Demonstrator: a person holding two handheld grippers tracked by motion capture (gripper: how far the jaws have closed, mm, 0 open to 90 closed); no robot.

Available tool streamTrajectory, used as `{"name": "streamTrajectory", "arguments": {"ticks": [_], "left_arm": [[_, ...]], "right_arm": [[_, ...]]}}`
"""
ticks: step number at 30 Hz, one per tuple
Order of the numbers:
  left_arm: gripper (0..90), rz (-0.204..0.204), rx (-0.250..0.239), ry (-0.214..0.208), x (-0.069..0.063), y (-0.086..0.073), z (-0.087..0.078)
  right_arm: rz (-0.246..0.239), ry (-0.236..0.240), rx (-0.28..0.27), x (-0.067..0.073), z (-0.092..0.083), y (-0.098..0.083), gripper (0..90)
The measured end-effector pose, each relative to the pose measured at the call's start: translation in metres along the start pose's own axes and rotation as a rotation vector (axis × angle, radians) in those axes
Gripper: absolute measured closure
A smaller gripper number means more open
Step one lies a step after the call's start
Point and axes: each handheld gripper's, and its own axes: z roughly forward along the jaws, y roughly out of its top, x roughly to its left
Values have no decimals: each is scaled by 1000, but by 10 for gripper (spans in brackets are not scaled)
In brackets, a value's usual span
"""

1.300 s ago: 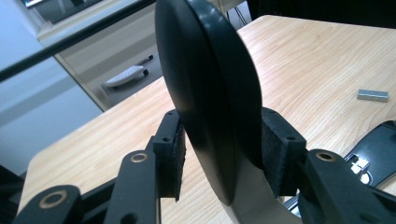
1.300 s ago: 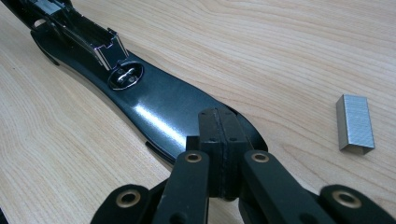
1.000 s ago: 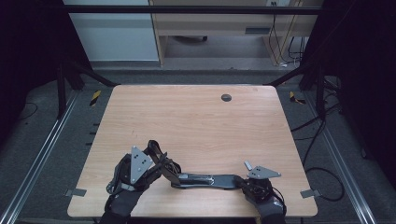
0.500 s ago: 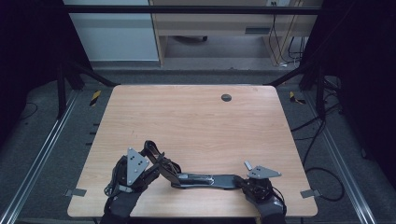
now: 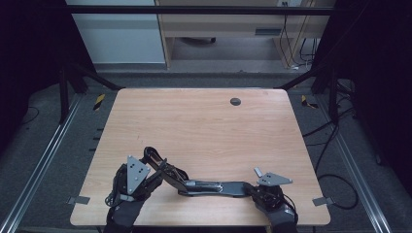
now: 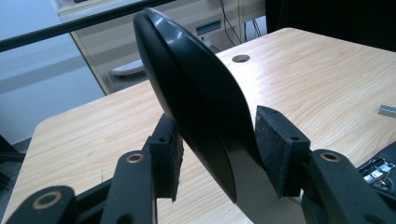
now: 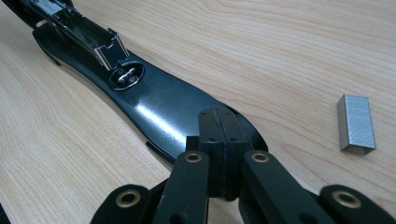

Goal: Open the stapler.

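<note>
A black stapler (image 5: 214,186) lies opened out flat near the table's front edge. Its base (image 7: 154,105) rests on the wood, with the metal staple channel (image 7: 79,35) exposed. The top cover (image 6: 196,102) is swung up and back at the left end. My left gripper (image 5: 154,167) is shut on this cover, which stands between the pads (image 6: 278,149). My right gripper (image 7: 219,140) is shut, pads pressed together, with its tips resting on the base's near end (image 5: 248,187). A small silver block of staples (image 7: 356,123) lies on the table beside that gripper.
The wooden table (image 5: 204,126) has a round cable hole (image 5: 235,101) near its far edge. Metal rails run along the floor on both sides, and a desk and cables stand beyond the table's far edge.
My left gripper has shifted slightly left and toward the front edge with the stapler's cover in it. The right gripper has stayed on the base.
</note>
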Motion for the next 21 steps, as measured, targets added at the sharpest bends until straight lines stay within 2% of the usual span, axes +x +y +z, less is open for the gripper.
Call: {"name": "streamTrajectory", "arguments": {"ticks": [9,21], "left_arm": [[517,-42,12,5,8,-7,-2],[508,-62,5,13,13,-13,-4]], "right_arm": [[3,1,-2,0,0,0,900],[1,3,-1,0,0,0,900]]}}
